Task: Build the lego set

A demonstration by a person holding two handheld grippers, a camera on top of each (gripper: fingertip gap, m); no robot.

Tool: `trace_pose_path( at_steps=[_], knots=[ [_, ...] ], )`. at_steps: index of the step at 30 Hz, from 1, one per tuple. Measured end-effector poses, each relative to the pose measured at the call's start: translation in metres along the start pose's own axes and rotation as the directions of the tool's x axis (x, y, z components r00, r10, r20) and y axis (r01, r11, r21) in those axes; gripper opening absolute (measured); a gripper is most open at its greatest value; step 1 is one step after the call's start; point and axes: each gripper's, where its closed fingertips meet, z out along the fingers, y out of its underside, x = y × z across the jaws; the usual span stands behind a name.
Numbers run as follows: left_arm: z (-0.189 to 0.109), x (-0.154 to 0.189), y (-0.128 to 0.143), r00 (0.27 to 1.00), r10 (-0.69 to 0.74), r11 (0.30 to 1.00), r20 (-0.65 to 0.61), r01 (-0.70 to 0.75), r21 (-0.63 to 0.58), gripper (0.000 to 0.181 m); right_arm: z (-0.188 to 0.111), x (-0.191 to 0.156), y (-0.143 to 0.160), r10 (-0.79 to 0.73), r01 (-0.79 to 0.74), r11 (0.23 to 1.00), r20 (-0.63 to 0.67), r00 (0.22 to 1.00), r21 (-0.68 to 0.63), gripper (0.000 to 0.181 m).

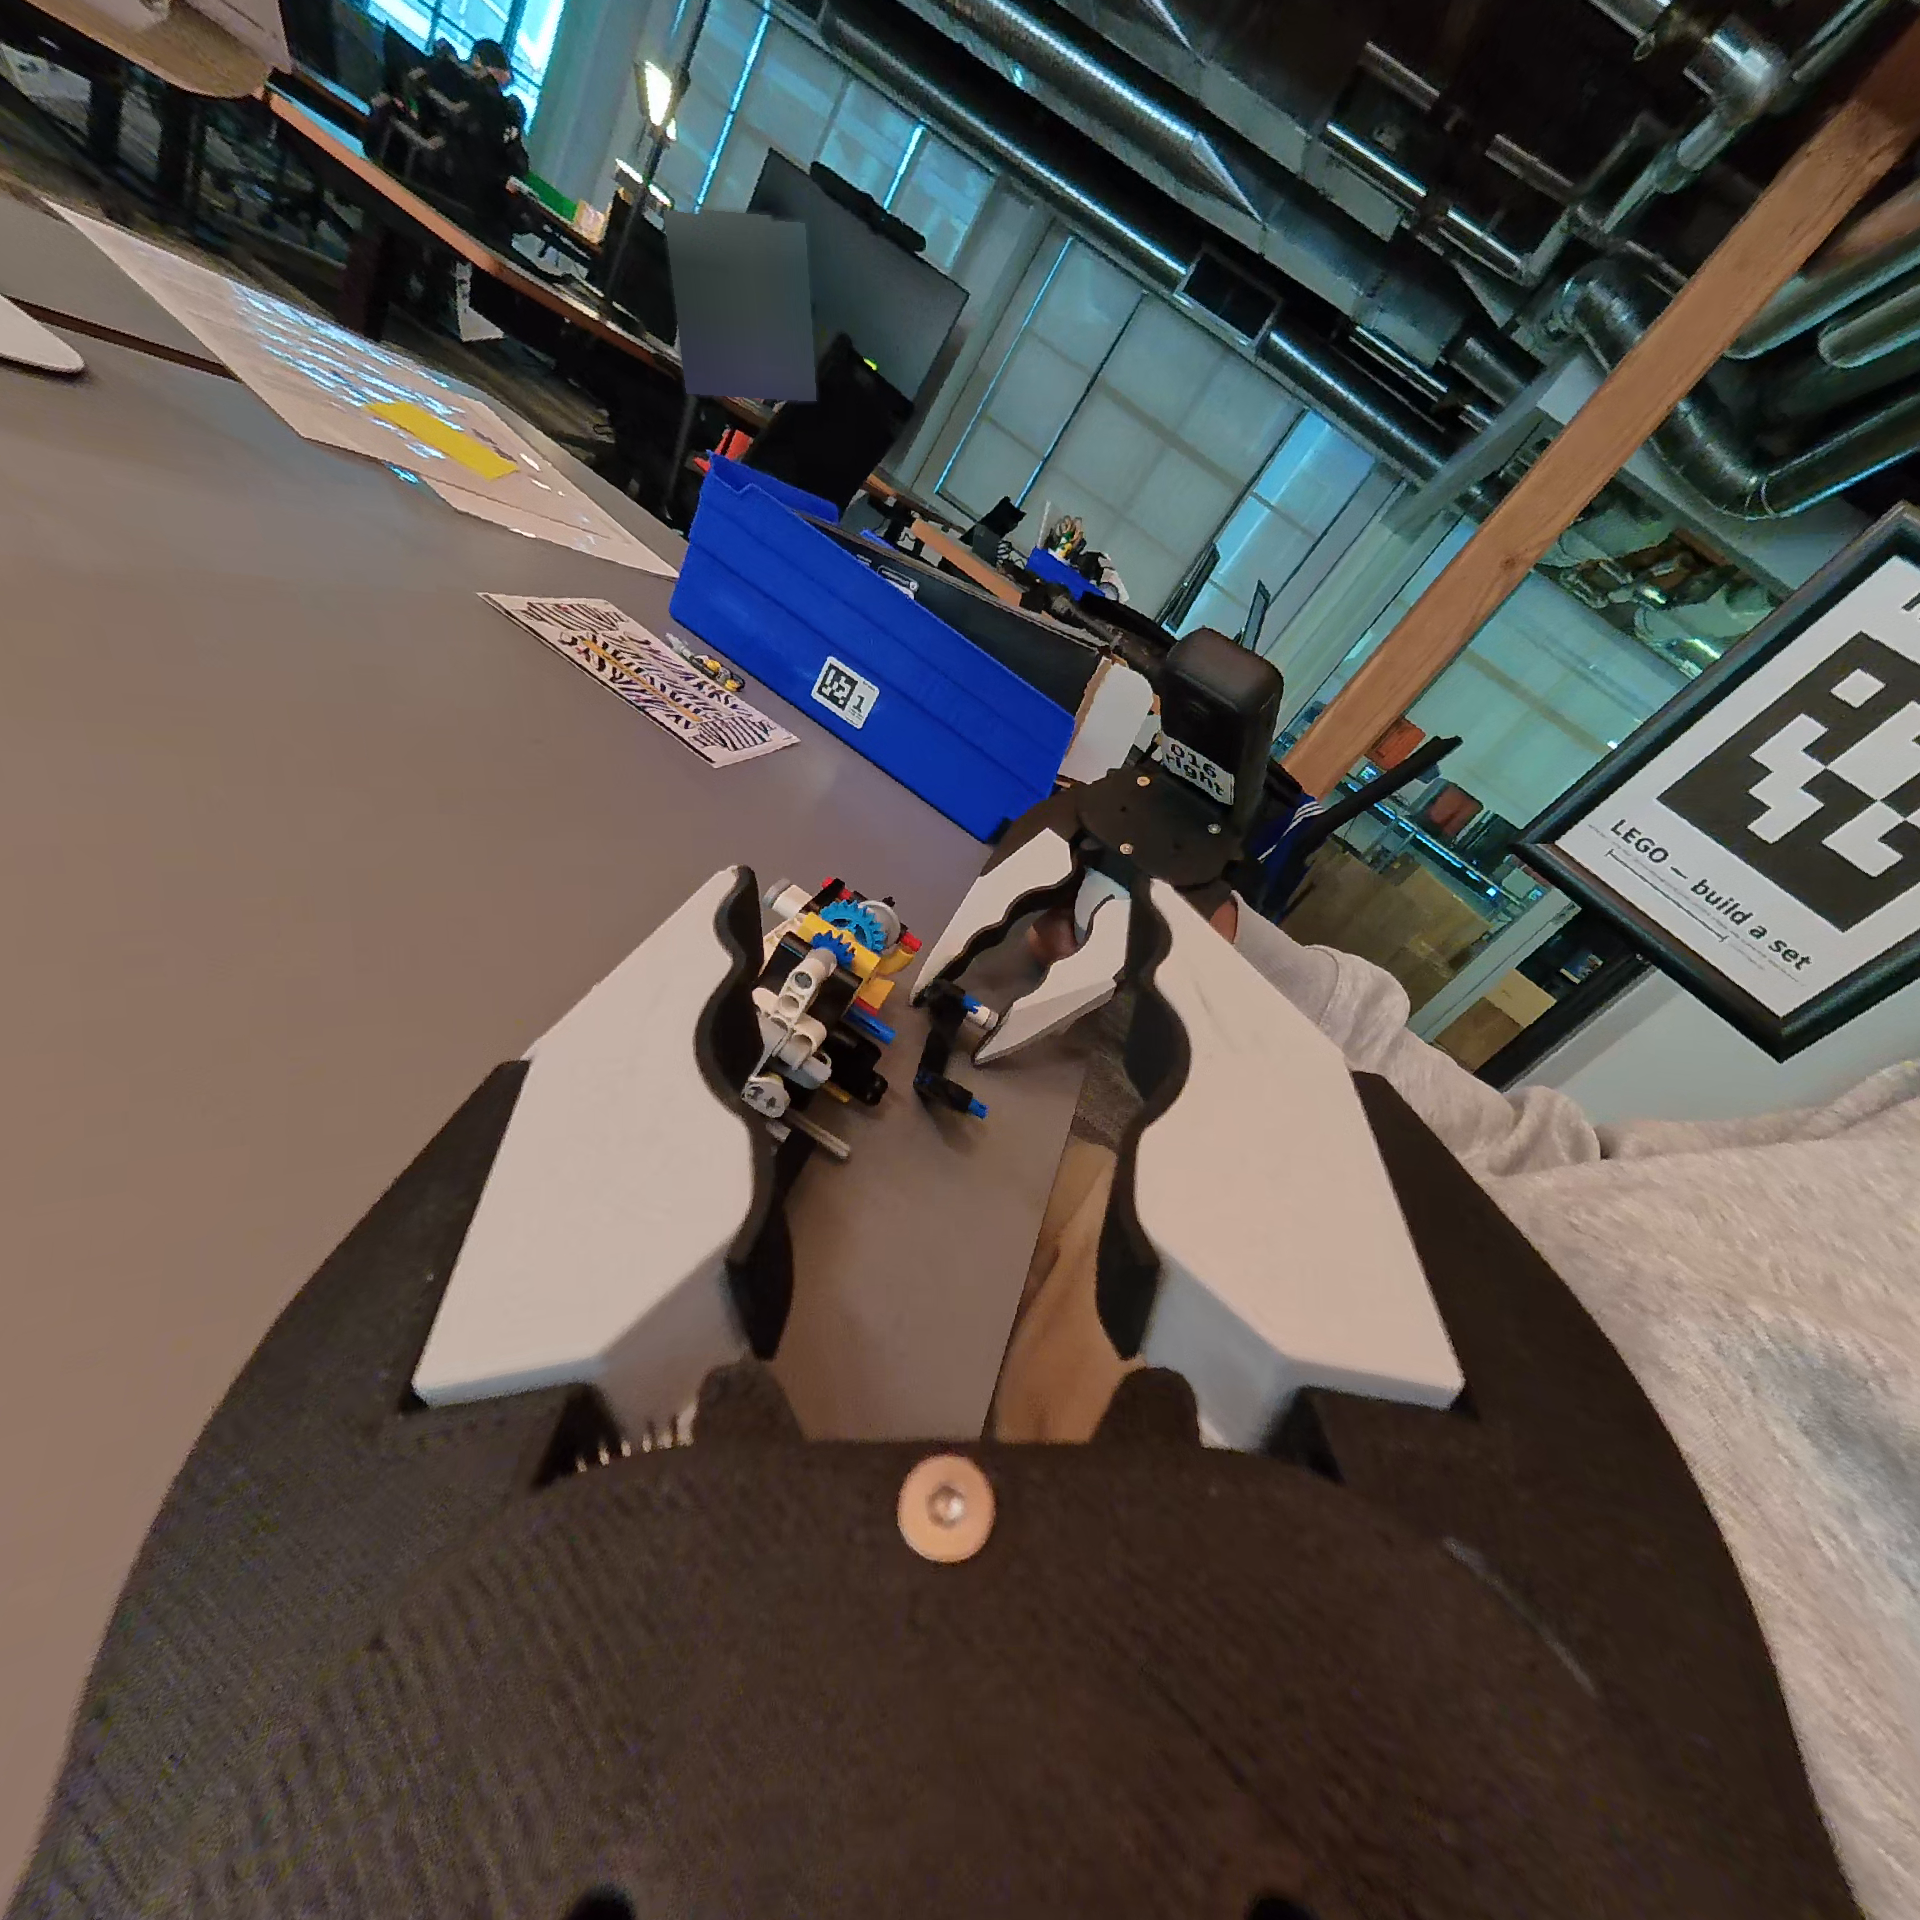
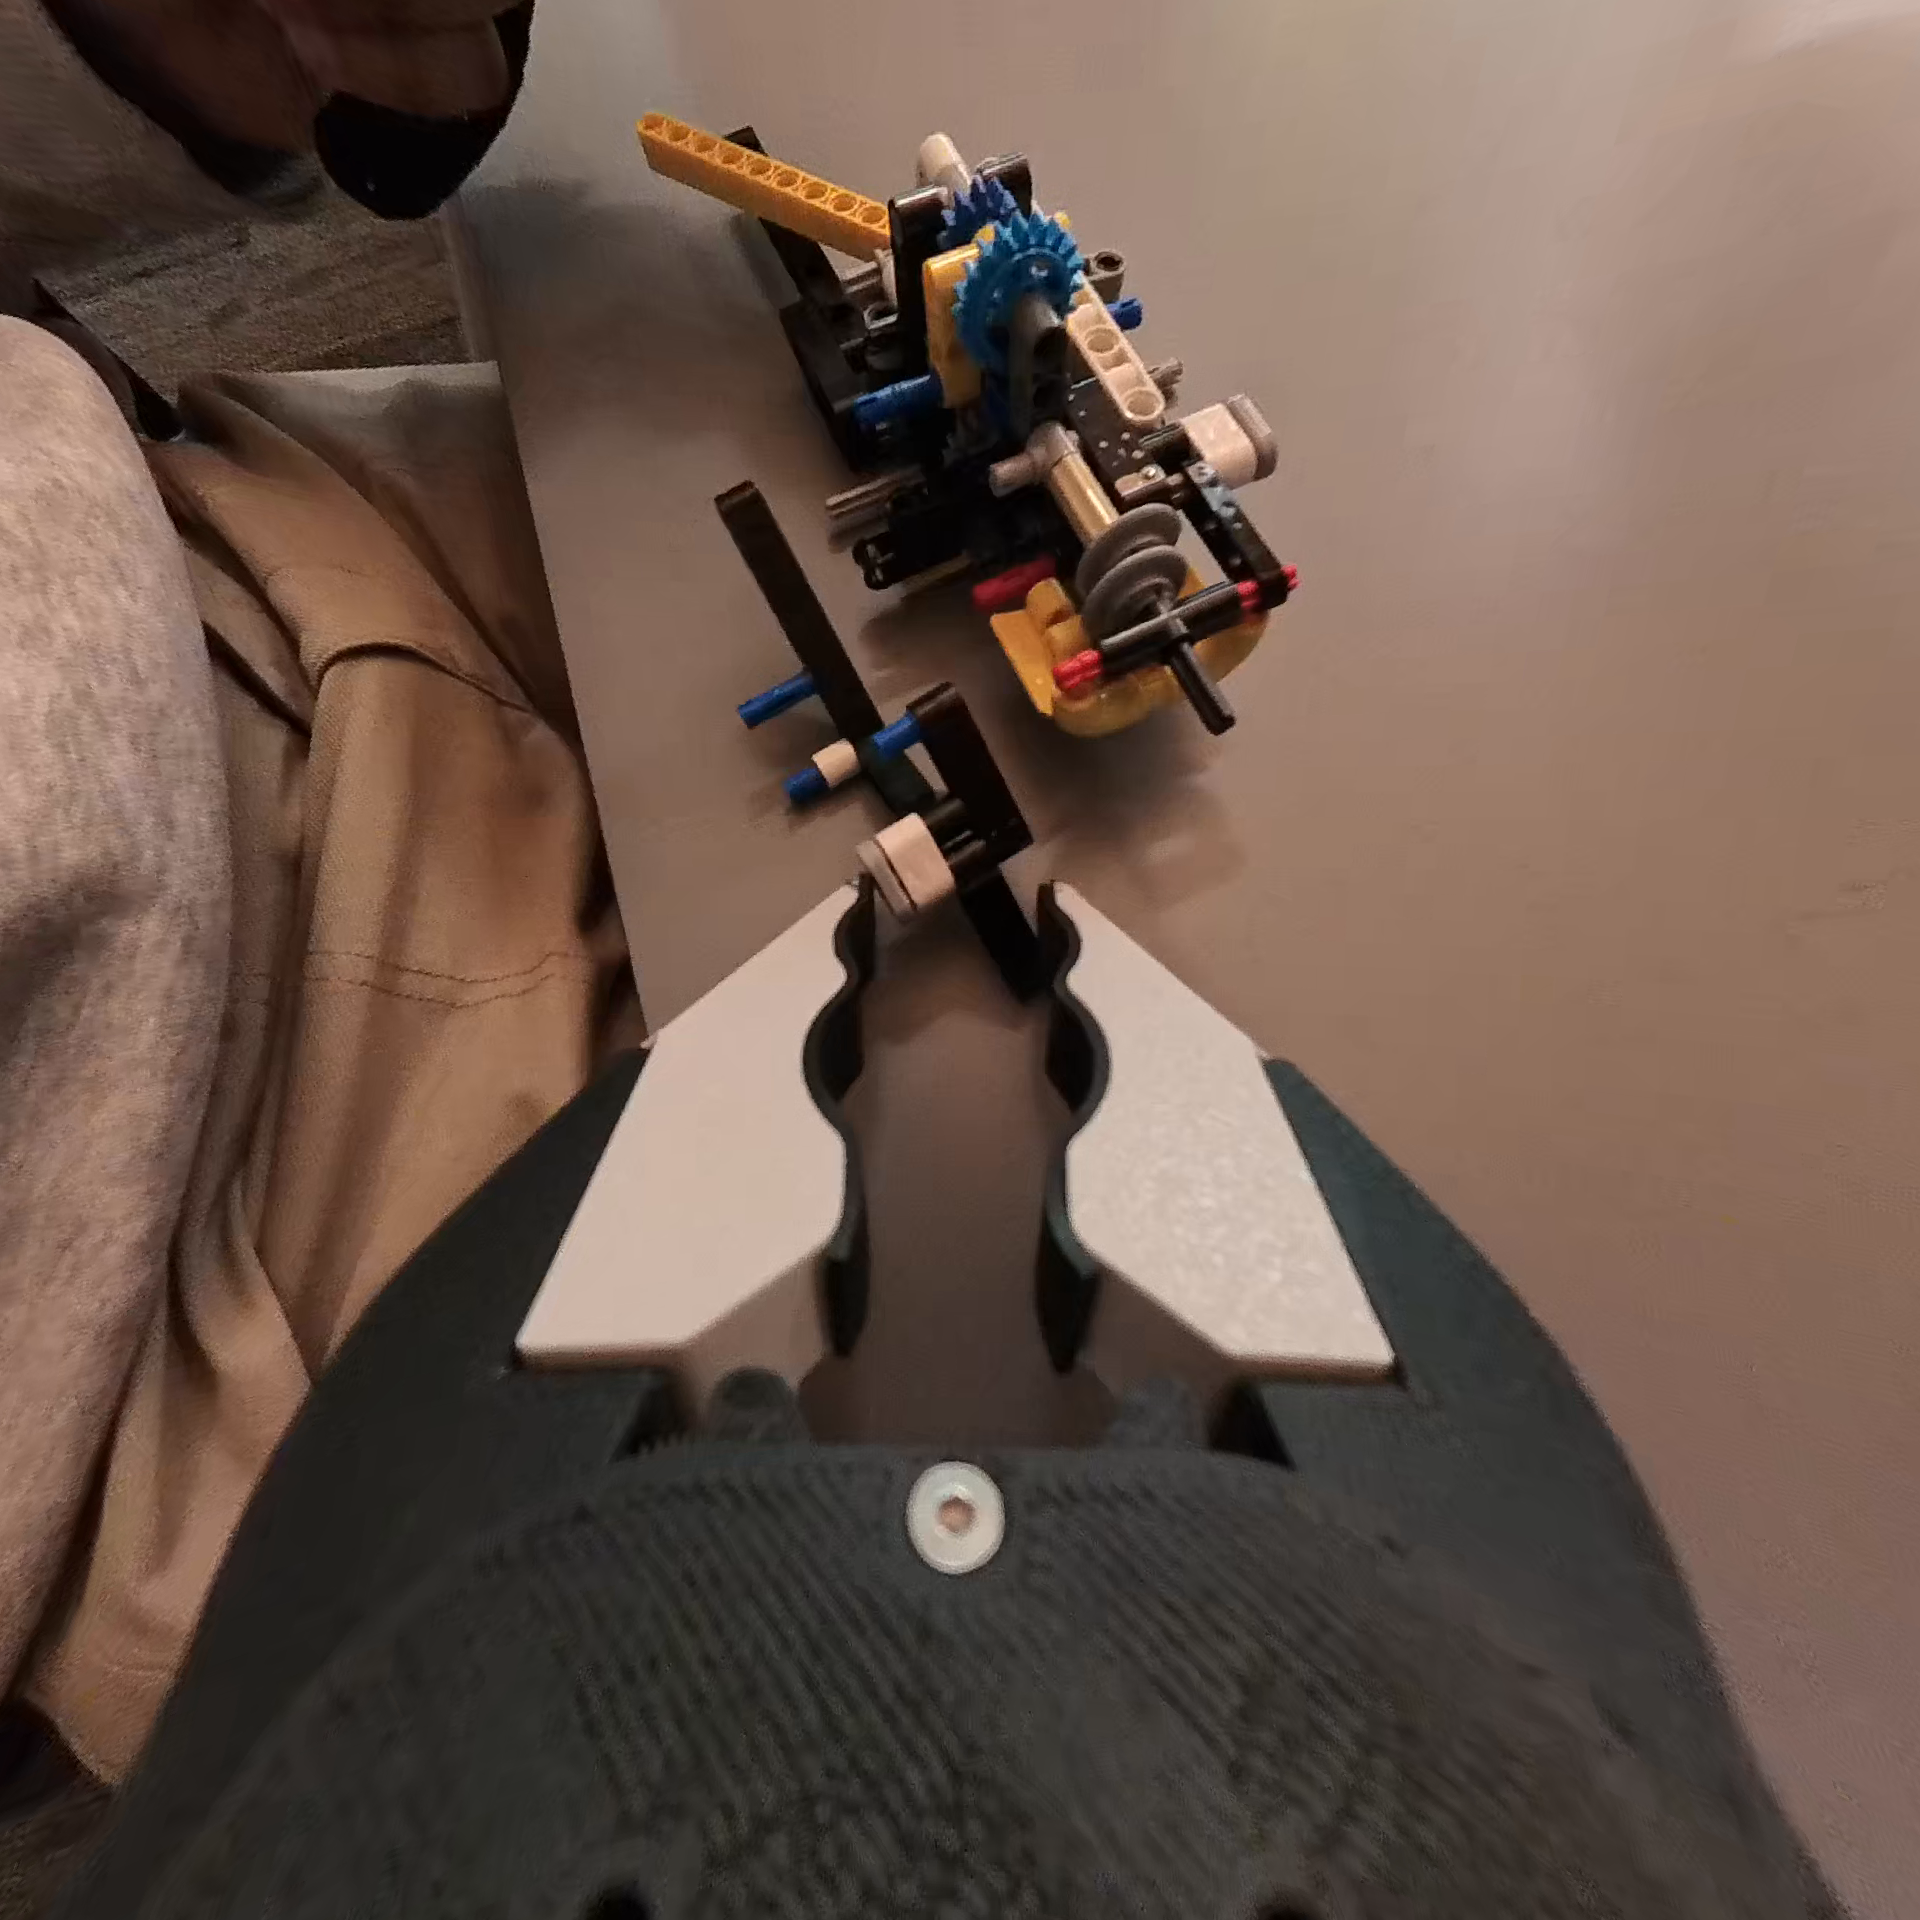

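Observation:
The main lego assembly (image 2: 1039, 416), with black, yellow and grey beams and blue gears, lies on the grey table (image 2: 1455, 935). It also shows in the left wrist view (image 1: 831, 977), just beyond my left finger. A small black beam subassembly (image 2: 883, 748) with blue pins and a grey bushing lies beside it, near the table edge, and shows in the left wrist view too (image 1: 940, 1049). My right gripper (image 2: 956, 909) is open, its fingertips on either side of the beam's near end. My left gripper (image 1: 945, 904) is open wide and empty, low over the table. The right gripper (image 1: 951, 1029) shows ahead of it.
A blue bin (image 1: 873, 665) stands farther back on the table, with a patterned sheet (image 1: 644, 675) and white paper sheets (image 1: 343, 384) to its left. A framed sign (image 1: 1766, 790) stands at right. A person's grey sleeve (image 1: 1662, 1299) and tan clothing (image 2: 364, 831) lie along the table edge. There is about 15 cm between the tips of the two grippers.

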Motion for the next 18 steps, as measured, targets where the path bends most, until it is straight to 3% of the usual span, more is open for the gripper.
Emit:
trace_pose_path(
  at_steps=[18],
  knots=[
    [0.005, 0.001, 0.006, 1.000, 0.000, 1.000, -0.007, 0.000, -0.030, 0.069, -0.009, -0.010, -0.015, -0.038, 0.033, 0.994, 0.043, 0.998, 0.107, 0.024]
  ],
)
